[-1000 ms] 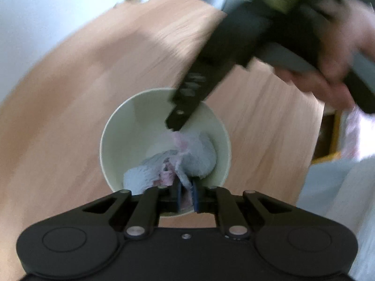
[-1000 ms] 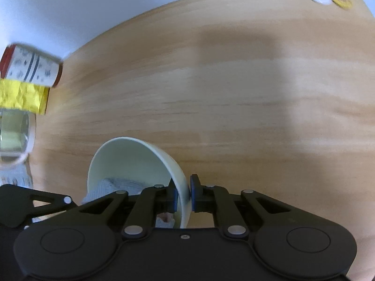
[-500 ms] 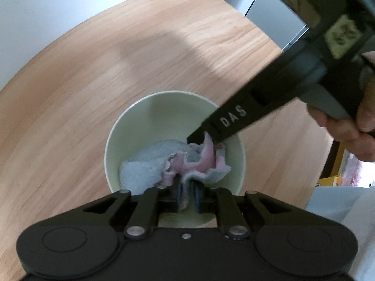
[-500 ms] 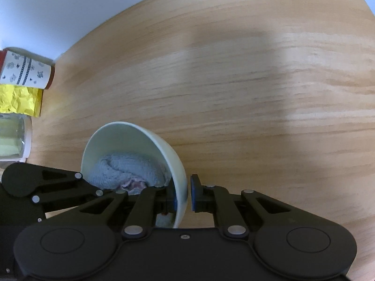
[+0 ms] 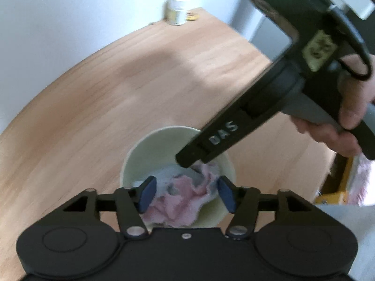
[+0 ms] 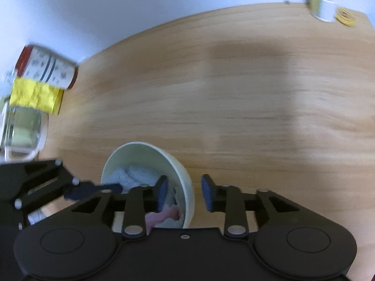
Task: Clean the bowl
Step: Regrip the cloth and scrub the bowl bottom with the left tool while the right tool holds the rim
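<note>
A pale green bowl (image 5: 150, 149) stands on the wooden table and holds a crumpled pink and grey-blue cloth (image 5: 180, 199). My left gripper (image 5: 186, 195) is open, its pads on either side of the cloth just above the bowl's near rim. In the right wrist view the bowl (image 6: 173, 166) sits between the open fingers of my right gripper (image 6: 185, 193), one pad inside, one outside, both apart from the wall. The cloth (image 6: 133, 175) shows inside it. The right gripper's body (image 5: 269, 107) reaches over the bowl's right rim.
A white jar (image 5: 177, 9) and a small yellow item (image 5: 192, 16) stand at the table's far edge. In the right wrist view a patterned red-rimmed cup (image 6: 46, 66), a yellow packet (image 6: 35, 94) and a glass mug (image 6: 21, 133) stand at the left.
Both grippers have opened: the left has let go of the cloth, the right has let go of the bowl's rim. The cloth now lies loose in the bowl.
</note>
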A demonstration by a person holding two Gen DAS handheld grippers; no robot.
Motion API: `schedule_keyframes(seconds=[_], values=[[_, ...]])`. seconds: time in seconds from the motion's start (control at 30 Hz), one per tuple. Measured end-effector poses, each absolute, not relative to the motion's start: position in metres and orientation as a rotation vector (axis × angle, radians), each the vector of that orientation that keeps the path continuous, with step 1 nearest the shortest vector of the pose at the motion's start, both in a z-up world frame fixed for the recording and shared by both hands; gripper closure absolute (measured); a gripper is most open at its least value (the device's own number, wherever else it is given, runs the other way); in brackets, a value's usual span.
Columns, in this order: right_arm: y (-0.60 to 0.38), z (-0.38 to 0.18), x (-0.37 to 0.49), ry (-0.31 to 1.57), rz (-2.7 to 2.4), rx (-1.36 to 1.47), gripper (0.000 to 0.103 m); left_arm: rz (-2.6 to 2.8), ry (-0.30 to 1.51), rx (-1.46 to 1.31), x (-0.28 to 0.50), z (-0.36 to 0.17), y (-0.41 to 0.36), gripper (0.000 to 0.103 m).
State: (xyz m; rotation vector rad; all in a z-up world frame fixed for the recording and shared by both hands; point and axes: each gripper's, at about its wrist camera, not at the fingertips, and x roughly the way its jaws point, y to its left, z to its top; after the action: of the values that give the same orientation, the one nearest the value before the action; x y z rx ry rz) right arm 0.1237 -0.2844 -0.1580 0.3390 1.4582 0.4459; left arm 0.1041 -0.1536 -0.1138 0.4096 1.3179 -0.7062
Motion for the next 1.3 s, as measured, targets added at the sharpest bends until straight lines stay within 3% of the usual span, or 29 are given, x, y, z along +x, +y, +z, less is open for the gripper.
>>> schedule_keyframes(seconds=[0.17,0.3,0.37,0.43,0.5,0.93,1.3], values=[[-0.284,-0.156,0.134,1.422,0.460,0.310,0.061,-0.678,1.346,0.374,0.110,-0.125,-0.156,0.043],[-0.279,-0.159,0.138,1.437,0.499,0.274,0.074,-0.672,1.356,0.392,0.114,-0.135,-0.162,0.049],[-0.277,-0.165,0.137,1.461,0.508,0.249,0.079,-0.673,1.364,0.403,0.115,-0.136,-0.163,0.053],[-0.274,-0.169,0.138,1.467,0.496,0.234,0.083,-0.675,1.374,0.412,0.115,-0.138,-0.160,0.068],[-0.272,-0.175,0.138,1.477,0.500,0.246,0.088,-0.689,1.355,0.461,0.108,-0.131,-0.153,0.071],[-0.243,-0.171,0.137,1.462,0.454,0.113,0.087,-0.782,1.392,0.524,0.099,-0.110,-0.137,0.089],[-0.241,-0.166,0.136,1.460,0.431,0.098,0.087,-0.748,1.382,0.561,0.108,-0.090,-0.122,0.092]])
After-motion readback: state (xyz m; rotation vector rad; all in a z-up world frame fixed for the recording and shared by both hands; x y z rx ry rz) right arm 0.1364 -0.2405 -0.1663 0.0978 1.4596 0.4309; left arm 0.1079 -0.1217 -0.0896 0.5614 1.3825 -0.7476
